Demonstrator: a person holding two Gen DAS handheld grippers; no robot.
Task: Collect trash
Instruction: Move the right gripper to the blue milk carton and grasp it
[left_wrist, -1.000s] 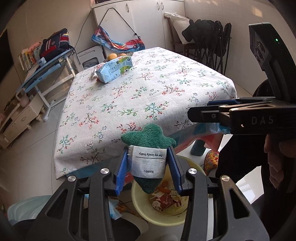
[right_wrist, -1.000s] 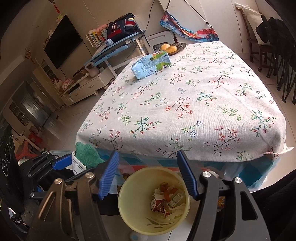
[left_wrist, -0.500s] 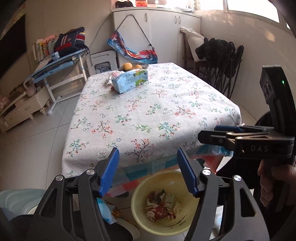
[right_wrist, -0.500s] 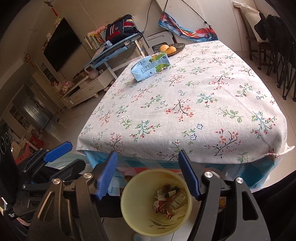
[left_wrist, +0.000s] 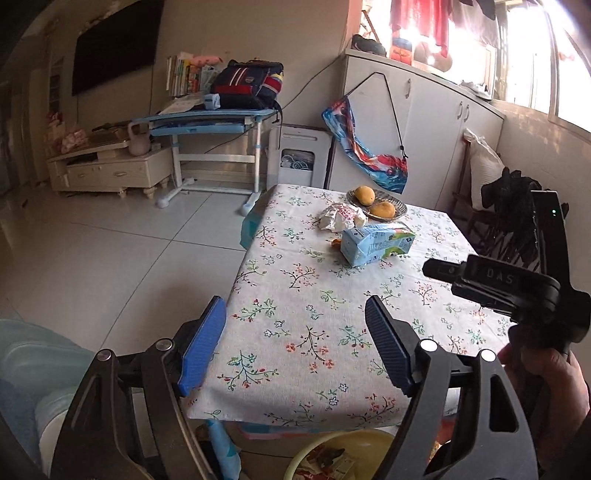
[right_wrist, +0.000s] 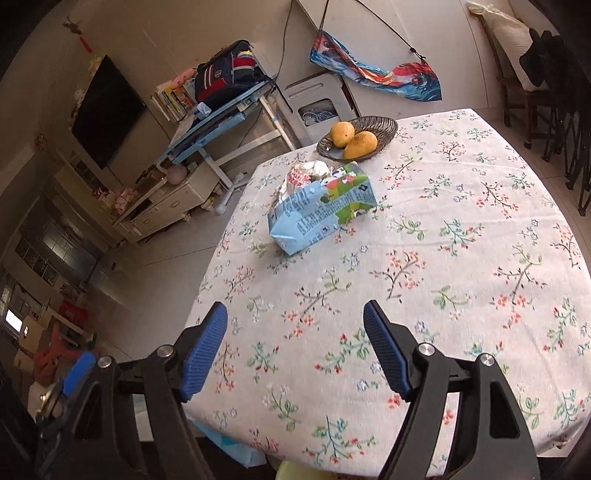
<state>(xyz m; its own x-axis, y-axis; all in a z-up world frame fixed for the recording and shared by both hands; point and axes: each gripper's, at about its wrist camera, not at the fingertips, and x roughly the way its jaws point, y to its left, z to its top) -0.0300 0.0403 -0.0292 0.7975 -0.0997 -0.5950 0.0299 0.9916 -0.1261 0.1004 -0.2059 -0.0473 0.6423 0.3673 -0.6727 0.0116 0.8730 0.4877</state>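
Left wrist view: yellow bin (left_wrist: 343, 454) under table (left_wrist: 332, 332) edge holds wrappers. Both jaws have just been opening: left gripper (left_wrist: 295, 343) and right gripper (right_wrist: 295, 347) spread, empty. Carton (right_wrist: 321, 206) lies mid-table.

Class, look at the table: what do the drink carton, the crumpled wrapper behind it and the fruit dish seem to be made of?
Drink carton: coated printed paperboard, judging by its sharp folds and slight sheen.
Crumpled wrapper: probably foil-lined plastic; silvery, shiny creases.
Fruit dish: dark, ribbed, possibly woven wire or glass; unclear.
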